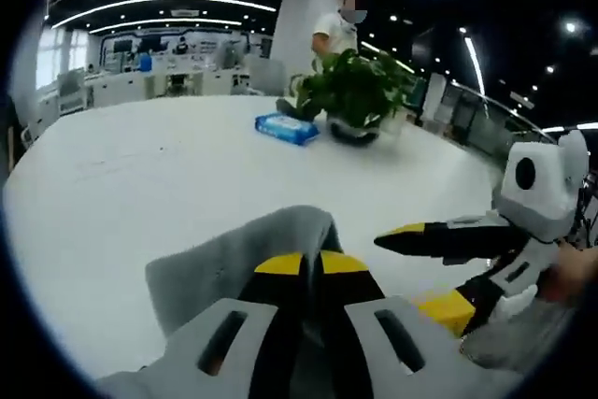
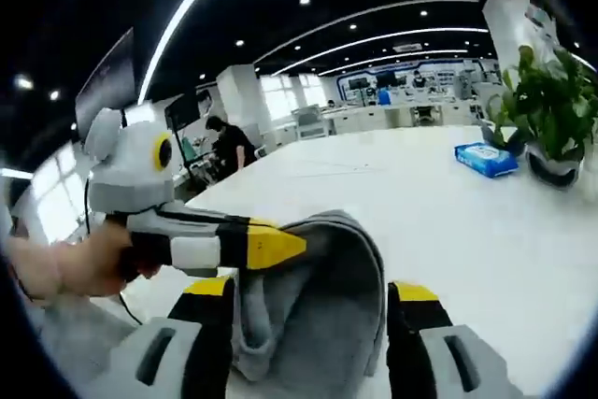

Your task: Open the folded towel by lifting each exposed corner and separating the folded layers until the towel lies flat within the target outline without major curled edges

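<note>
Towel unfolding on bench.
Left hand-held gripper (image 1: 312,263) clamped on grey towel (image 1: 234,263), raised off bench (image 1: 140,175); right hand-held gripper (image 2: 308,298) wide open around towel.

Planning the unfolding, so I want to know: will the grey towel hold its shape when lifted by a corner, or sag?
The towel will probably sag: it already drapes in soft folds where the left gripper pinches it. It looks thick, so layers may cling. The open right gripper could spread it.

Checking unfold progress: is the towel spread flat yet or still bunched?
Still bunched. The grey towel hangs in draped folds, pinched by the left gripper and lifted off the white table, not lying flat.
</note>
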Tool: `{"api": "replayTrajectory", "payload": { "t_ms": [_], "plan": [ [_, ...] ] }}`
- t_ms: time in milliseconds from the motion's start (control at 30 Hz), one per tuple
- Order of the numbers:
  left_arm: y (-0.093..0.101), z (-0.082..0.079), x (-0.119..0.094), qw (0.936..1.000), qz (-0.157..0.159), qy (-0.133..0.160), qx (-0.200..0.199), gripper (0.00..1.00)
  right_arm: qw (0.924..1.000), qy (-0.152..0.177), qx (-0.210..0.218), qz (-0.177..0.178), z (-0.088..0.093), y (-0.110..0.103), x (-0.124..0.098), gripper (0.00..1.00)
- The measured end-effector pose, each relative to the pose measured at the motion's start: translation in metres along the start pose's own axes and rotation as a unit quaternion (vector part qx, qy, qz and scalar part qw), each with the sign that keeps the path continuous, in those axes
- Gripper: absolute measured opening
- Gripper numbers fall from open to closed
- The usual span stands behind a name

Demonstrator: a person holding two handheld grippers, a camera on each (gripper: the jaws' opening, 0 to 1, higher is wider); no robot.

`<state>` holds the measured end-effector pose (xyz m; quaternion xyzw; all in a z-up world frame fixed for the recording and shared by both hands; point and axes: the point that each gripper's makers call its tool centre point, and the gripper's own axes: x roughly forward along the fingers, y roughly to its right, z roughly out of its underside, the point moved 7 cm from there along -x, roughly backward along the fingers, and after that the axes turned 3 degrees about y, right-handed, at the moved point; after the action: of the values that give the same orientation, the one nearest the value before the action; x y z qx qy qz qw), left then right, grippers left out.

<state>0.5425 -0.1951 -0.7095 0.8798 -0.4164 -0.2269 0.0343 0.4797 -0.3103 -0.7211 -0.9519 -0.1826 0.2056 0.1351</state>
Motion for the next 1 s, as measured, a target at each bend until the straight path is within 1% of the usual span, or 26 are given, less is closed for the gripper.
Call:
{"api": "replayTrajectory", "payload": {
  "t_ms": [33,100,200,233,267,333,433,467,500,533,667,767,833,867,900,933,1000],
  "plan": [
    [-0.002,0.000,-0.002,1.0000,-0.001,0.005,-0.004,0.03,1.0000,-0.001,-0.005,0.001,-0.001,0.005,0.001,0.63],
    [-0.005,0.001,-0.005,0.9999,-0.002,0.007,-0.011,0.03,0.9999,0.006,-0.002,0.008,-0.003,0.009,0.001,0.54],
    [-0.008,0.002,-0.009,0.9999,-0.005,0.008,-0.014,0.03,0.9996,0.007,0.000,0.028,-0.005,0.021,0.004,0.45],
    [-0.008,0.002,-0.010,0.9998,-0.003,0.011,-0.017,0.03,0.9990,0.002,-0.018,0.041,-0.005,0.027,0.007,0.42],
    [-0.008,0.002,-0.012,0.9997,0.000,0.011,-0.020,0.03,0.9984,-0.007,-0.028,0.049,-0.004,0.030,0.010,0.37],
    [-0.007,0.002,-0.013,0.9997,0.000,0.013,-0.018,0.03,0.9985,-0.010,-0.032,0.042,-0.005,0.028,0.019,0.29],
    [-0.007,0.003,-0.016,0.9998,0.002,0.014,-0.017,0.04,0.9965,-0.030,-0.060,0.049,0.000,0.031,0.033,0.13],
    [-0.007,0.003,-0.018,0.9998,0.001,0.015,-0.014,0.04,0.9946,-0.043,-0.081,0.048,0.003,0.032,0.037,0.07],
    [-0.008,0.004,-0.018,0.9998,0.001,0.015,-0.013,0.04,0.9937,-0.050,-0.089,0.047,0.005,0.032,0.038,0.05],
    [-0.009,0.004,-0.019,0.9998,0.002,0.013,-0.013,0.04,0.9935,-0.049,-0.091,0.047,0.005,0.030,0.040,0.01],
    [-0.010,0.007,-0.024,0.9999,0.008,0.012,-0.008,0.04,0.9945,-0.037,-0.088,0.044,-0.003,0.022,0.035,0.00],
    [-0.006,0.009,-0.027,0.9997,0.023,0.007,0.008,0.06,0.9939,-0.021,-0.100,0.041,-0.014,0.014,0.030,0.00],
    [-0.004,0.010,-0.029,0.9987,0.025,0.005,0.045,0.08,0.9939,-0.011,-0.103,0.038,-0.019,0.010,0.029,0.00],
    [-0.002,0.011,-0.031,0.9978,0.026,-0.001,0.061,0.09,0.9945,-0.009,-0.099,0.032,-0.023,0.005,0.029,0.00],
    [0.000,0.011,-0.032,0.9970,0.027,-0.003,0.072,0.11,0.9948,-0.007,-0.097,0.029,-0.025,0.002,0.028,0.00],
    [0.002,0.012,-0.034,0.9957,0.031,-0.007,0.087,0.16,0.9950,-0.004,-0.096,0.025,-0.028,-0.004,0.028,0.00],
    [0.006,0.014,-0.038,0.9946,0.032,-0.018,0.097,0.24,0.9951,-0.002,-0.098,0.017,-0.032,-0.013,0.027,0.00]
  ]
}}
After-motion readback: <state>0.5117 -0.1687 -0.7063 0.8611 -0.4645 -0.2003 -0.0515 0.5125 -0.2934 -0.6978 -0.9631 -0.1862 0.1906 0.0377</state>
